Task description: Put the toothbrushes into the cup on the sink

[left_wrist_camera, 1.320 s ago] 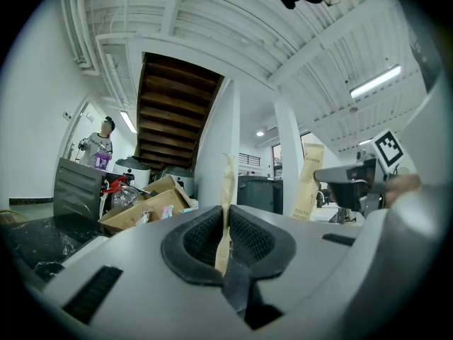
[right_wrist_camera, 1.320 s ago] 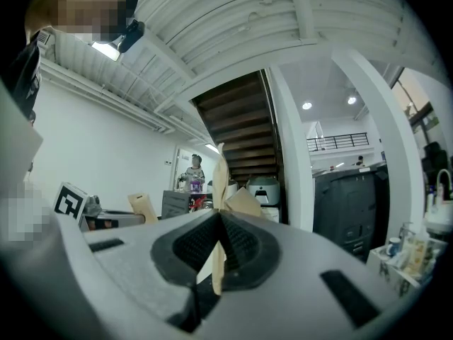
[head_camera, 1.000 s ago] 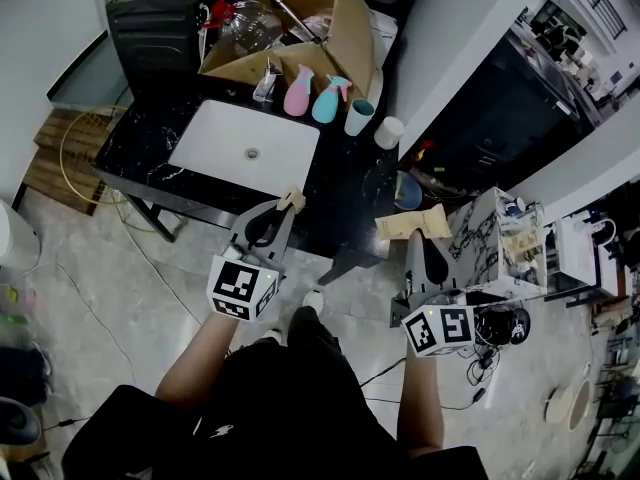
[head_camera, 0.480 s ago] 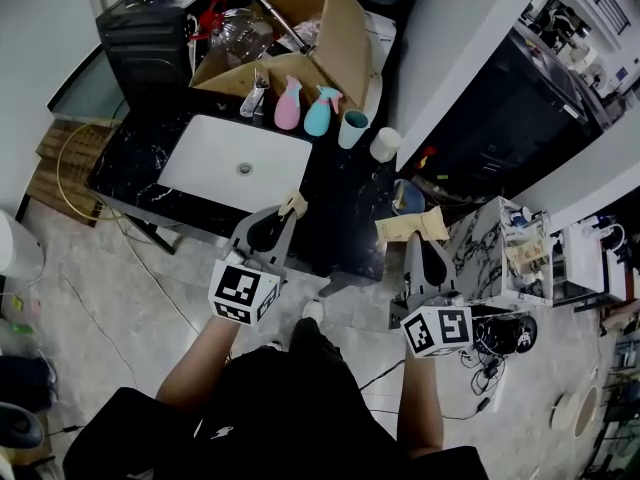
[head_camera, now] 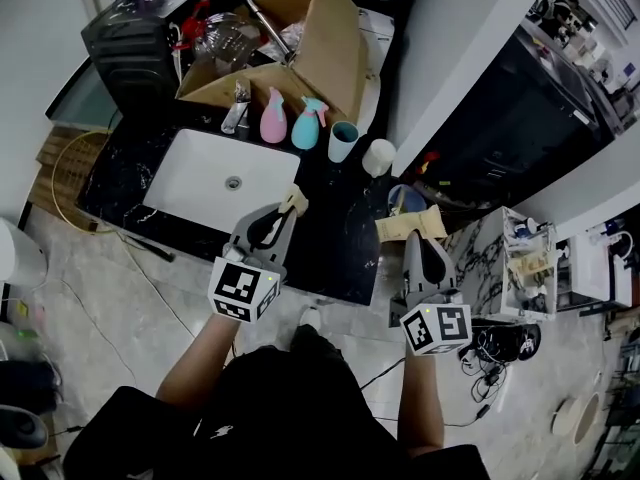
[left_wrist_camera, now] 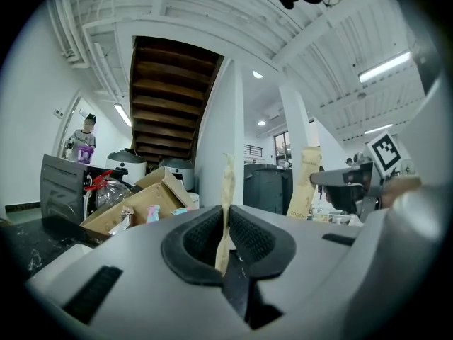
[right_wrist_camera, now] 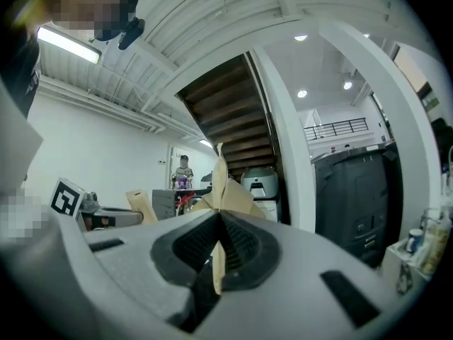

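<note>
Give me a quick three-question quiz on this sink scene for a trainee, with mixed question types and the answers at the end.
1. True or false: the teal cup stands inside the white basin.
2. What does the left gripper hold? A) a spray bottle B) a paper-wrapped toothbrush C) nothing
3. Fill in: the pink bottle stands right beside a ____ bottle.
Key: 1 false, the cup is on the black counter, to the right of the basin. 2 B, the jaws are clamped on it. 3 blue; the blue bottle stands between the pink one and the cup.
</note>
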`<state>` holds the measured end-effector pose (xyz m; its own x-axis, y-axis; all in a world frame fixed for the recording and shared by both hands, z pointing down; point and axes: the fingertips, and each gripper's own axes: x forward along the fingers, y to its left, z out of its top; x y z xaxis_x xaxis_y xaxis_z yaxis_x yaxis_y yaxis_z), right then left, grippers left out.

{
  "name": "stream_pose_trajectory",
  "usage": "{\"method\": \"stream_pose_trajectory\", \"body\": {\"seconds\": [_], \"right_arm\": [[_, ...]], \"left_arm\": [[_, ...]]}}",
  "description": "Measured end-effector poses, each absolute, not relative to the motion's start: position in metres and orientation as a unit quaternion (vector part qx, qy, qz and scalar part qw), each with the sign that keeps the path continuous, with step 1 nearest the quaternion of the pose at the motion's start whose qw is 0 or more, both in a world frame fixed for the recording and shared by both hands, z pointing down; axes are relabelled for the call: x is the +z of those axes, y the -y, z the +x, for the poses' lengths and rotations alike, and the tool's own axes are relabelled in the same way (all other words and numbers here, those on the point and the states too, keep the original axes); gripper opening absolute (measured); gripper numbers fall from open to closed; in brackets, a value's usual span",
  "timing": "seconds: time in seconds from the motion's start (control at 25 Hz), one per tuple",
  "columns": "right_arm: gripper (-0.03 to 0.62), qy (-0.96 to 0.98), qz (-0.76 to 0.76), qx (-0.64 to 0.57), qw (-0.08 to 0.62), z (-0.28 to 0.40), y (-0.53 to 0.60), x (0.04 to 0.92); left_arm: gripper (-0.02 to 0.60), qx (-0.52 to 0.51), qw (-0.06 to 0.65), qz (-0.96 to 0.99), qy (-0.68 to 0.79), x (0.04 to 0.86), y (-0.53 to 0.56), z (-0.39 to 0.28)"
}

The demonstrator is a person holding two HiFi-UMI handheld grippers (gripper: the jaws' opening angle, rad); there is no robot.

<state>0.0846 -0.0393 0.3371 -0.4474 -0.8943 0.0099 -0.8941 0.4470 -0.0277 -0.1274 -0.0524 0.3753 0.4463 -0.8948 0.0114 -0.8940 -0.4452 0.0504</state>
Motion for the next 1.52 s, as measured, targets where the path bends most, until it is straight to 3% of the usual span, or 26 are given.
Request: {"method": "stream_pose_trajectory", "body": {"seconds": [0.8,1.52], "right_arm": [[0.003,-0.874,-0.483,-0.041,0.021,0.138,0.153,0.362],[0.003,-0.883,-0.460,-0.074,0.051,0.147,0.194,0.378]], "left_arm": [[0.031,0.027,0.015,0.827,0.562,0.383,0.143,-0.072],[0.031,0.065,0.003,0.815,0.576,0.381,0.176,-0.064]]}}
